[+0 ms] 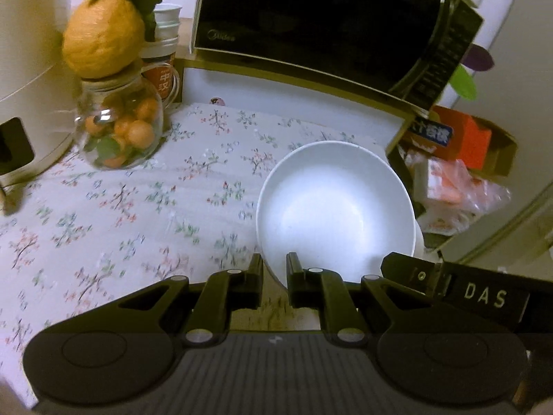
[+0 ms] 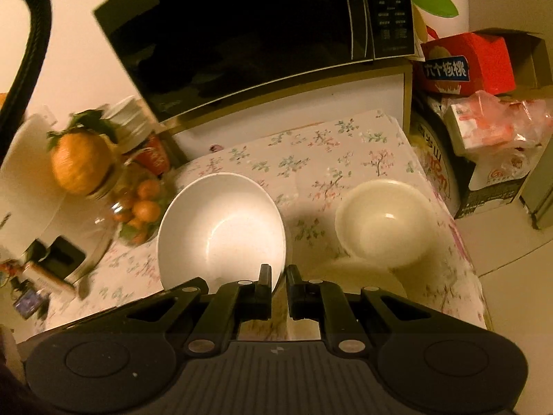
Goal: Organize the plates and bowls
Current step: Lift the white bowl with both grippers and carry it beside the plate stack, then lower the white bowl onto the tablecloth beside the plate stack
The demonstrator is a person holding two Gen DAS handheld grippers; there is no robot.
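The left gripper (image 1: 273,269) pinches the near rim of a white bowl (image 1: 335,204), one finger outside the wall and one inside, the bowl tipped and spreading away ahead of the fingers above the flowered table (image 1: 121,207). The right gripper (image 2: 278,278) nips the near rim of a bowl (image 2: 221,224) the same way, its fingers pressed tight on the thin edge. Off to the right of those fingers a smaller cream bowl (image 2: 385,223) sits on the table near its edge, well apart from the held one. Beyond and left of the fingers stands a glass jar (image 1: 119,128) of small oranges with a big yellow fruit (image 1: 103,34) on top. Farther ahead, a black microwave (image 1: 328,27) sits on a raised shelf (image 1: 276,72)
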